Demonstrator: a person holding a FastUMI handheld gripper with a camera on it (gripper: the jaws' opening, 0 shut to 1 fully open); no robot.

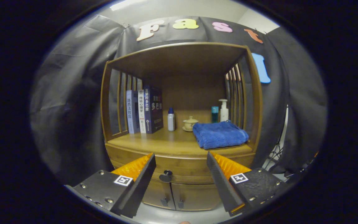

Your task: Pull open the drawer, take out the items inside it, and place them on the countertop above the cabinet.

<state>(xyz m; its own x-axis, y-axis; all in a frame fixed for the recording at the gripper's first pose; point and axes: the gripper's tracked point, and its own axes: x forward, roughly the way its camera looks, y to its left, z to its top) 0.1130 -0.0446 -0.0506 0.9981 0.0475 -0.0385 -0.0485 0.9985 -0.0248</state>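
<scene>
Wooden drawer (179, 169) sits shut beyond our gripper (180, 161), its dark knob (166, 176) between the wide-open, empty fingers; above, the countertop's (154, 141) front edge lies bare beside a blue towel (219, 134).

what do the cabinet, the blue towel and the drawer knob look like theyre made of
Cabinet: wood or wood veneer, honey-brown with visible grain and a soft sheen. Blue towel: soft terry-like cloth, folded, with a fuzzy matte surface. Drawer knob: dark and smooth, probably metal or plastic; too small to tell. The tool is open, with the knob seen between its fingers, beyond them.
</scene>
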